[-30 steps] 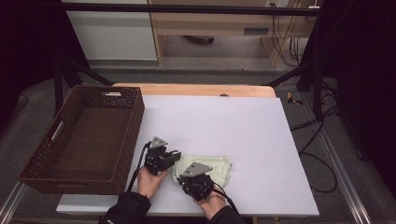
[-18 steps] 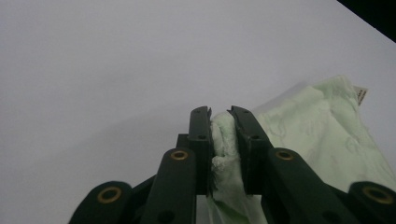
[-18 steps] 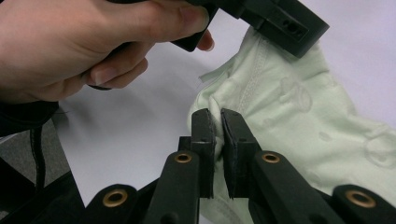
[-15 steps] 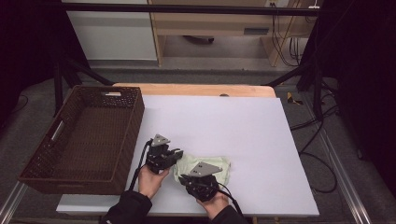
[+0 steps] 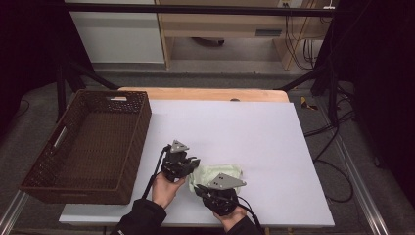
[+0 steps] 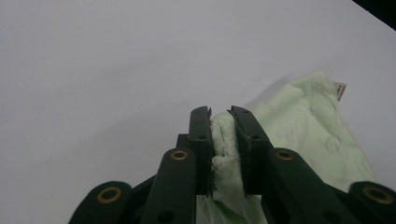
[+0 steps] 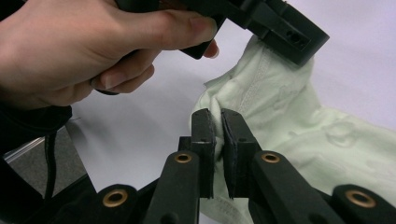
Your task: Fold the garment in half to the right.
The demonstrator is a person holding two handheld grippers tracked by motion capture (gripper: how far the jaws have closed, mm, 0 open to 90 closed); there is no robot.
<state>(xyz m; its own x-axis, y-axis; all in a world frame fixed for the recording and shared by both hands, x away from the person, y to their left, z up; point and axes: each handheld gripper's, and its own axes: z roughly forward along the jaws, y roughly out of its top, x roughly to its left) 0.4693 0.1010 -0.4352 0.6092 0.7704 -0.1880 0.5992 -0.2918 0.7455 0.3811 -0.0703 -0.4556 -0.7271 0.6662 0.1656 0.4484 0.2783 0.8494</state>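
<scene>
A white table top (image 5: 254, 127) is seen from above, with a person's two forearms entering from the bottom edge. At the far left, a dark brown woven basket (image 5: 128, 161) is set on the table's left edge, partly overhanging it. Just right of the basket, the left gripper (image 5: 192, 165) is held in the person's left hand (image 5: 164, 188), its grey three-cornered plate uppermost. Its jaws are clamped on one edge of a pale green cloth (image 5: 230, 172), which is bunched between the two grippers near the table's front edge. Right of that, and nearer the person, the right gripper (image 5: 196, 188) is held with its jaws pinched on the cloth's near edge.

In the left gripper view, the two black jaws are seen nearly together, with a thick fold of the pale green cloth (image 6: 308, 126) squeezed between them. The rest of the cloth is spread to the right across the white surface, and a small label (image 6: 340, 88) is seen at its far corner.

In the right gripper view, the left hand (image 7: 84, 51) is seen at the upper left. The right gripper's own jaws are closed on a thin fold of the cloth (image 7: 289, 112), which is draped to the right.
</scene>
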